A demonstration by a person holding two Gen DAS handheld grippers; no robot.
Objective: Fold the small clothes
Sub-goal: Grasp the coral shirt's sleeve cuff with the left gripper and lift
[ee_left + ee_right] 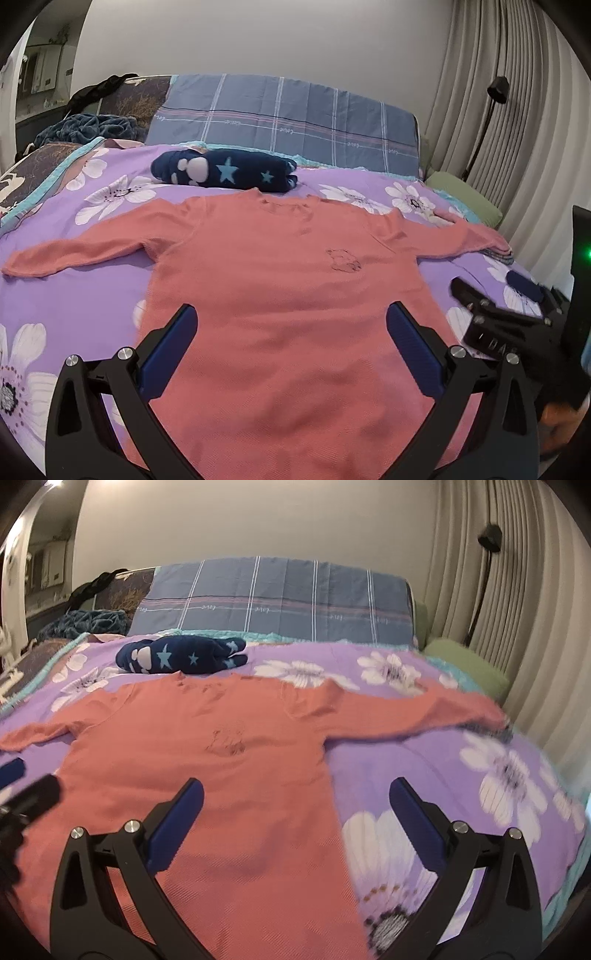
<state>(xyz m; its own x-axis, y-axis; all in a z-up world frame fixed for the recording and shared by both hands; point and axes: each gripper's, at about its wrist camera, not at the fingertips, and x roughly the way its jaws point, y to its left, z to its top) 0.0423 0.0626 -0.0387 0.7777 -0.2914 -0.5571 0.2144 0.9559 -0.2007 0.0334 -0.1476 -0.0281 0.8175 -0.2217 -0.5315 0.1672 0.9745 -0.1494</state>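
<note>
Left gripper [291, 314]: jaws wide apart, holding nothing, poised above the lower body of the pink long-sleeved shirt [280, 266]. Both blue pads [170, 354] frame the shirt's torso.

Right gripper [295, 792]: jaws equally wide, nothing between them, poised over the shirt's right-hand side edge; one pad sits over pink fabric, the other over the purple floral bedspread [443, 760].

Shirt lies flat, front up, on the bed, sleeves spread to both sides, neckline toward the headboard. A folded navy garment with stars [225, 170] lies just beyond the collar, near the plaid pillow [288, 118].

Left wrist view only: right gripper enters at the right edge, blurred, over the bedspread below the sleeve; a green indicator light at far right. Right wrist view only: left gripper's tip at the left edge, blurred.

Shirt hem cut off below both frames. Small chest motif [343, 260] too faint to read. The sleeve end at right is smeared.
</note>
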